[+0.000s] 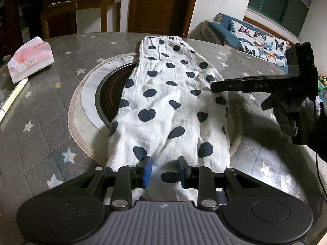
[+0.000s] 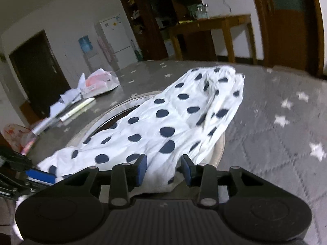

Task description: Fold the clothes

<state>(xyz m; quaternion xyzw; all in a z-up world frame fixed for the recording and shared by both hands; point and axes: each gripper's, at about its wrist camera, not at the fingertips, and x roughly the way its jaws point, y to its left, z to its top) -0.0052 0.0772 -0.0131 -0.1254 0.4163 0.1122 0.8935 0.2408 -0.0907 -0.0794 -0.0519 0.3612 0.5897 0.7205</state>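
Note:
White trousers with dark blue spots (image 1: 167, 106) lie lengthwise on the round table, waistband at the far end, folded into one long strip. They also show in the right wrist view (image 2: 173, 118). My left gripper (image 1: 164, 171) is open, its blue pads either side of the near hem, with cloth between them. My right gripper (image 2: 163, 168) is open just over the garment's right edge. In the left wrist view it (image 1: 216, 86) reaches in from the right above the cloth's right side, held by a gloved hand (image 1: 290, 114).
The table has a grey star-patterned cover (image 1: 51, 122) and a round hotplate inset (image 1: 106, 94) under the trousers. A tissue pack (image 1: 30, 61) and a white pen (image 1: 12, 100) lie at the far left. A sofa (image 1: 255, 38) stands beyond the table.

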